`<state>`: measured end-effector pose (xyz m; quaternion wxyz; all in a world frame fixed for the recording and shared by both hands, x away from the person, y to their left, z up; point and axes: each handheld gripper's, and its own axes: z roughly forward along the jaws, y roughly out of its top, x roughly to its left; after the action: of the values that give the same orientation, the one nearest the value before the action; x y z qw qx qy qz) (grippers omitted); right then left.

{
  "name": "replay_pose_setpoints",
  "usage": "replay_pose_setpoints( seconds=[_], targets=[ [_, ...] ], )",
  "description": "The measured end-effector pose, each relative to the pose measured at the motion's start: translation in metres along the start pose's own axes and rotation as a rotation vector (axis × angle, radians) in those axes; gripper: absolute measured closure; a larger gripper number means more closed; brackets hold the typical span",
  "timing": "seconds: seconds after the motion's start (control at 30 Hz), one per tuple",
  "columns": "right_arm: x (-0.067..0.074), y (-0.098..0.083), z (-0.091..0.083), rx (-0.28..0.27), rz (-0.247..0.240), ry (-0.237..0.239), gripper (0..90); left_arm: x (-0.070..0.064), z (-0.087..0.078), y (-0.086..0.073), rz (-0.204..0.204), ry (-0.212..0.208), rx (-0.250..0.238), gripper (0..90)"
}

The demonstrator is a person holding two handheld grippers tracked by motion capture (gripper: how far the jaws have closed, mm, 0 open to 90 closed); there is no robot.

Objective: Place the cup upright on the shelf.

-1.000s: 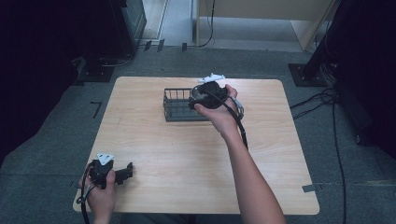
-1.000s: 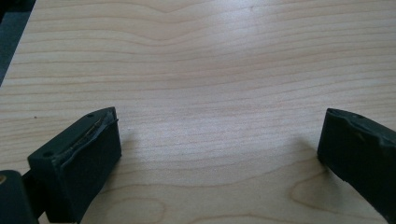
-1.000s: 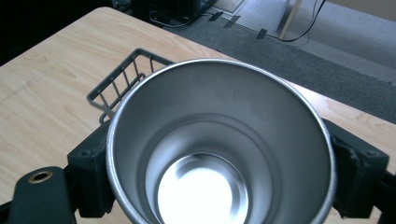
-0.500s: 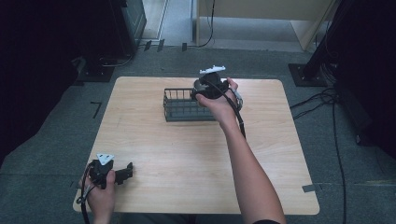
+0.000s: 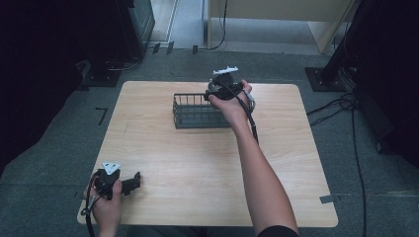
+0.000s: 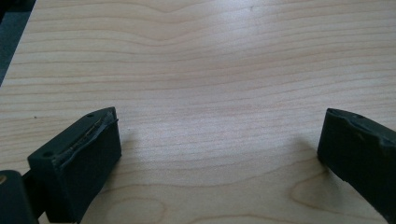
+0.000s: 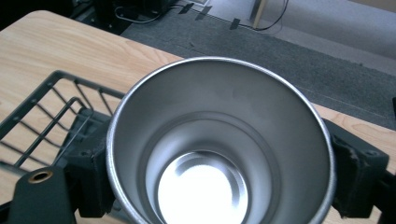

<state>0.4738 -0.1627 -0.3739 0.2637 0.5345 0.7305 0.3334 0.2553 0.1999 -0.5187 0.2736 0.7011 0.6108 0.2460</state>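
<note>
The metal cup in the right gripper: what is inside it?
Nothing: the metal cup shows bare steel walls and a shiny bottom. It covers part of the wire basket and the table beneath.

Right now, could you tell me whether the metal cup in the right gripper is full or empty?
Empty. The right gripper view looks straight into the metal cup, clamped in the right gripper, and shows bare steel walls and a shiny bottom with nothing inside.

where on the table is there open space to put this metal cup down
Bare wood lies between the wire basket and the left gripper near the front edge, and on the table right of the forearm. It is crowded at the basket's right end, where the right gripper holds the steel cup.
</note>
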Motion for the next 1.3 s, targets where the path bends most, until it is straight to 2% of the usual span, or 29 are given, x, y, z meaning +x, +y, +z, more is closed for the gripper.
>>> replay_pose_setpoints(
  seconds=[0.4, 0.9, 1.3],
  targets=[
    [0.001, -0.007, 0.017, 0.01, 0.004, -0.006, 13.8, 0.0, 0.0, 0.0, -0.001, 0.0, -0.001, 0.0],
    [0.003, -0.027, 0.034, 0.062, -0.002, -0.01, 13.8, 0.0, 0.0, 0.0, -0.002, 0.0, -0.002, 0.0],
    [0.007, -0.036, 0.035, 0.064, -0.018, 0.002, 13.5, 0.0, 0.0, 0.0, -0.002, -0.001, -0.002, 0.0]
  ],
)
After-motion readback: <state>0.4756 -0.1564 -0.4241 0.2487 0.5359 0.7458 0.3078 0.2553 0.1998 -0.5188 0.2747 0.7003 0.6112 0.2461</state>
